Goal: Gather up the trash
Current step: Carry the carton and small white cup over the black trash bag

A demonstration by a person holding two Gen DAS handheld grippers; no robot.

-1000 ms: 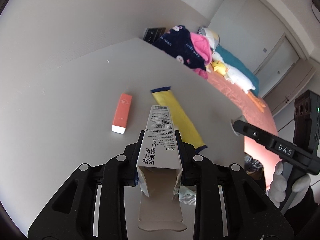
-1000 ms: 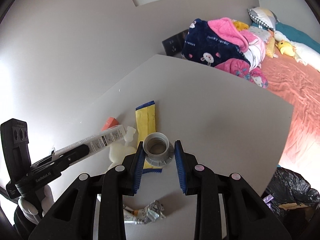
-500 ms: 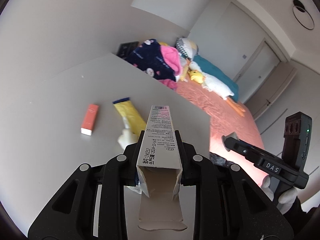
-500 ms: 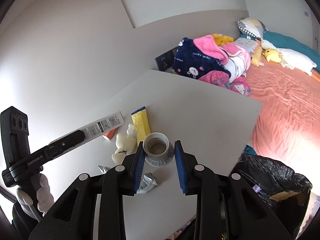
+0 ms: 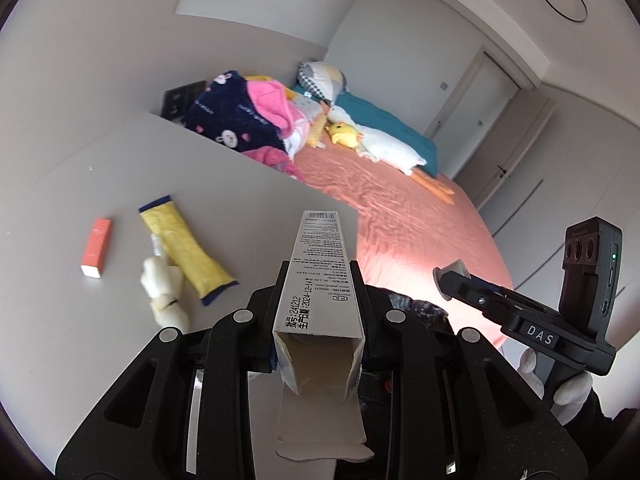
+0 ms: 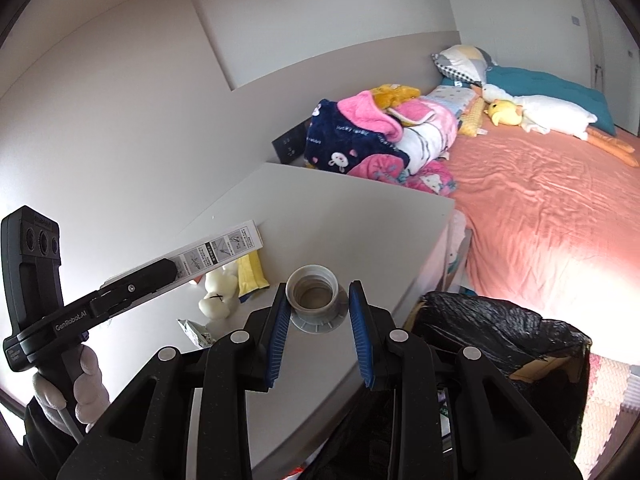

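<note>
Left tool (image 5: 319,280) clamped across the sides of a long white carton (image 5: 320,280), open flap end toward the camera, printed end pointing ahead and up. Carton held near its rear third, so most of its length overhangs forward of the jaws.

Right tool (image 6: 318,306) jaws closed in on a small grey threaded cap (image 6: 316,294) with a flange; blue pads (image 6: 278,328) sit at either side of it. Contact on the right pad is hard to confirm, but the cap appears gripped, not resting on anything.

Black trash bag (image 6: 500,332) lies below and to the right of the right tool, just off the table (image 6: 360,216) edge, mouth partly open. From the left tool, a dark rim of the bag shows just beyond the right jaw, mostly hidden by it.

Left on the table, ahead and left of the left tool: yellow sachet (image 5: 186,248), orange box (image 5: 96,252), white plush toy (image 5: 164,292). Crumpled foil wrapper (image 6: 194,330) shows low and left of the right tool.

Risks, as judgement:
- Cap is round and shallow; a light or uneven pinch could let it pop out before the bag and roll on the table or floor.
- Long carton could catch on the bag rim or the other tool if both drop together; the two tools are near each other.
- Bag mouth looks slack, so a release from too far to the side may miss.
</note>
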